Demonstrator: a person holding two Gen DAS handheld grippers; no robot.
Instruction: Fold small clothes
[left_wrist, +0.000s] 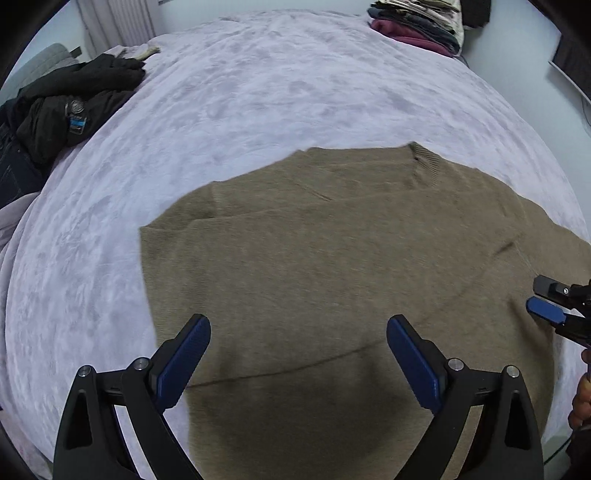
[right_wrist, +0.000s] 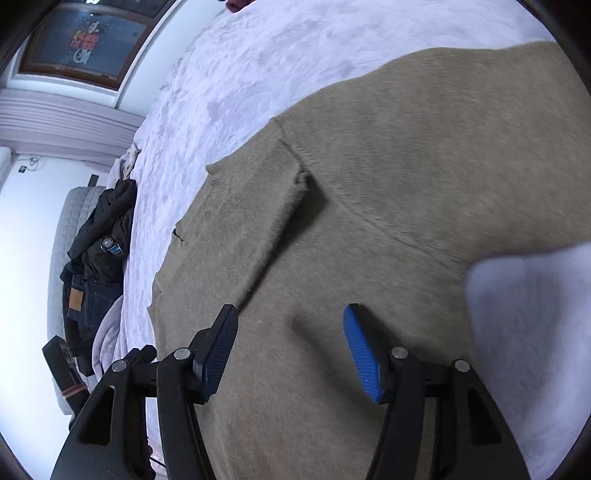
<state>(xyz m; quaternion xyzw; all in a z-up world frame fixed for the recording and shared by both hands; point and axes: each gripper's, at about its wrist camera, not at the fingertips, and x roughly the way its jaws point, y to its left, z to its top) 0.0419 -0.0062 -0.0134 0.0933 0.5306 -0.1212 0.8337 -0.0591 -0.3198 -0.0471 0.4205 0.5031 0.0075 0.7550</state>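
A tan knitted sweater (left_wrist: 332, 258) lies spread on the lilac blanket (left_wrist: 221, 92), with its left sleeve folded in across the body. My left gripper (left_wrist: 298, 325) is open and empty just above the sweater's lower part. My right gripper (right_wrist: 291, 314) is open and empty above the sweater (right_wrist: 369, 184) near the folded sleeve (right_wrist: 258, 206). The right gripper also shows at the right edge of the left wrist view (left_wrist: 546, 302), above the sweater's right side.
A pile of dark clothes (left_wrist: 62, 107) lies at the bed's left edge and also shows in the right wrist view (right_wrist: 99, 240). A stack of folded clothes (left_wrist: 417, 22) sits at the far right corner. A window (right_wrist: 85, 40) is beyond the bed.
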